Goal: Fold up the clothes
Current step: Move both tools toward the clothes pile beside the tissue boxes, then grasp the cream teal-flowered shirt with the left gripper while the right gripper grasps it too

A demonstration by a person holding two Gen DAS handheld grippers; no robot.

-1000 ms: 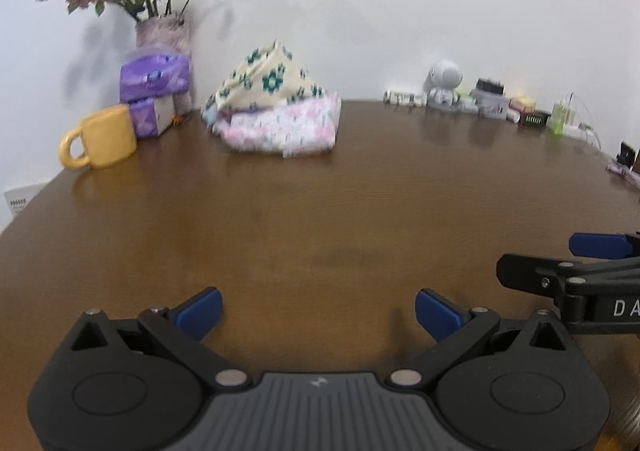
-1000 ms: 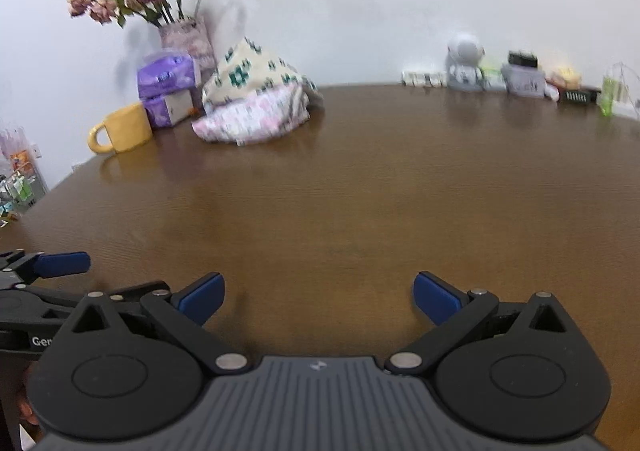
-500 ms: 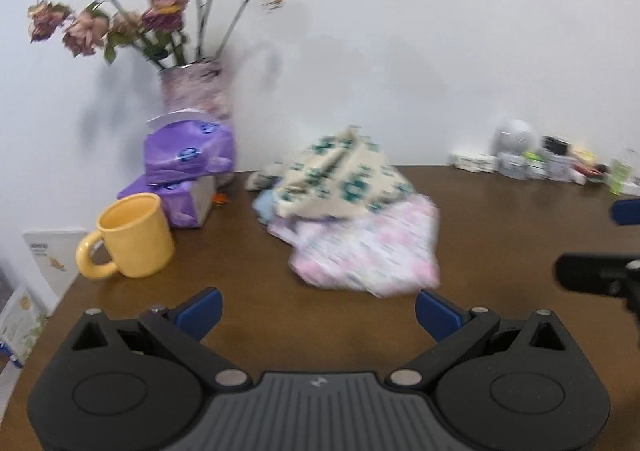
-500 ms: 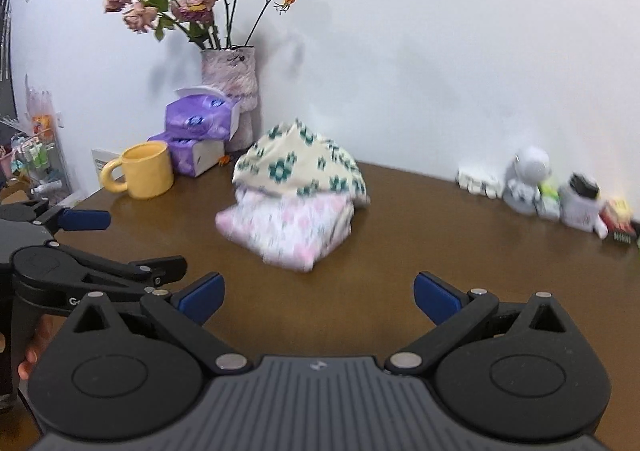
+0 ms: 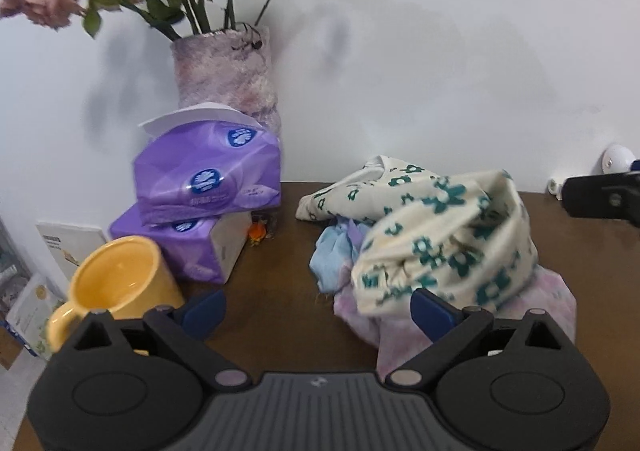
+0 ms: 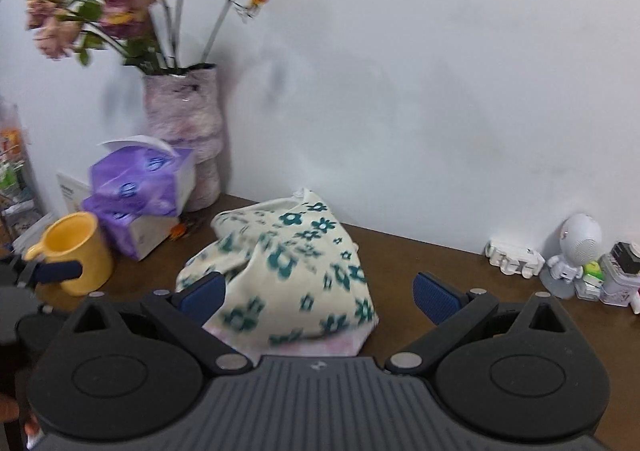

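Observation:
A crumpled pile of clothes lies at the back of the brown table by the wall. On top is a cream garment with green flowers [image 5: 444, 239] [image 6: 296, 275]. Under it are a pink floral one [image 5: 548, 303] [image 6: 320, 345] and a light blue one [image 5: 334, 255]. My left gripper [image 5: 316, 309] is open, its right fingertip close in front of the pile. My right gripper [image 6: 318, 297] is open too, and the pile shows between its fingers. Nothing is held by either.
Left of the clothes stand a yellow mug [image 5: 120, 287] [image 6: 76, 251], two stacked purple tissue packs [image 5: 200, 203] [image 6: 136, 207] and a vase of dried roses [image 5: 228, 79] [image 6: 184, 131]. Small white figurines [image 6: 572, 259] line the wall at the right.
Both grippers have moved forward across the table toward the clothes pile, which is now much closer and larger. Both stay open.

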